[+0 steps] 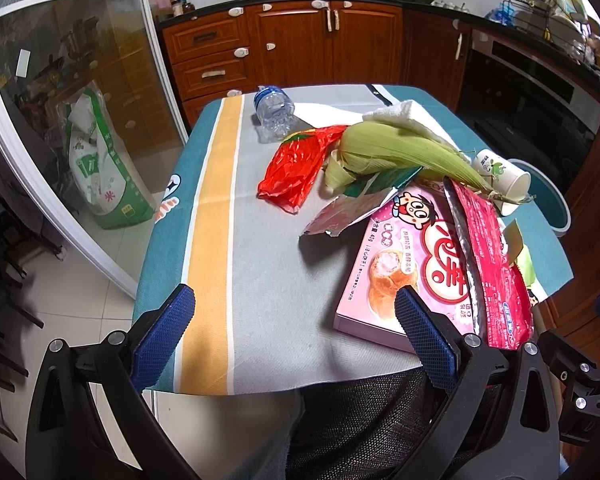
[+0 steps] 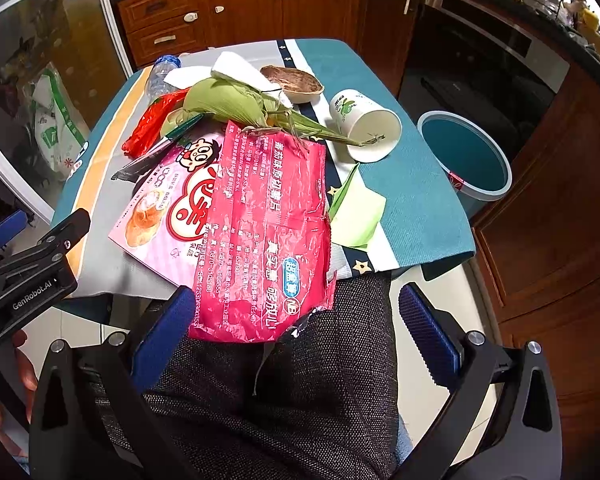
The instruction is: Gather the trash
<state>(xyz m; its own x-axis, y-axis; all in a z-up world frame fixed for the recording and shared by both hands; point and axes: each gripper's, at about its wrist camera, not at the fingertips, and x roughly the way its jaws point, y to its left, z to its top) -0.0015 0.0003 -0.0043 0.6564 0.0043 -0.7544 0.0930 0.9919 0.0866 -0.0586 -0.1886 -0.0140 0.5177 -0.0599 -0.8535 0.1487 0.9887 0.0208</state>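
Trash (image 1: 404, 264) lies all over my tabletop (image 1: 260, 280) in the left view; my left hand-held gripper (image 1: 296, 300) is wide and empty. Right view: right hand-held gripper (image 2: 296, 304) wide too, bin (image 2: 466, 156) looks empty. Nothing collected yet.

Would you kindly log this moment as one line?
left gripper: open | right gripper: open | red snack bag: on table | bin: beside table

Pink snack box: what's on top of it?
On the pink snack box lies the red chip bag, covering its right side. A silvery wrapper and corn husk overlap its far end. Whatever lies under them is hidden.
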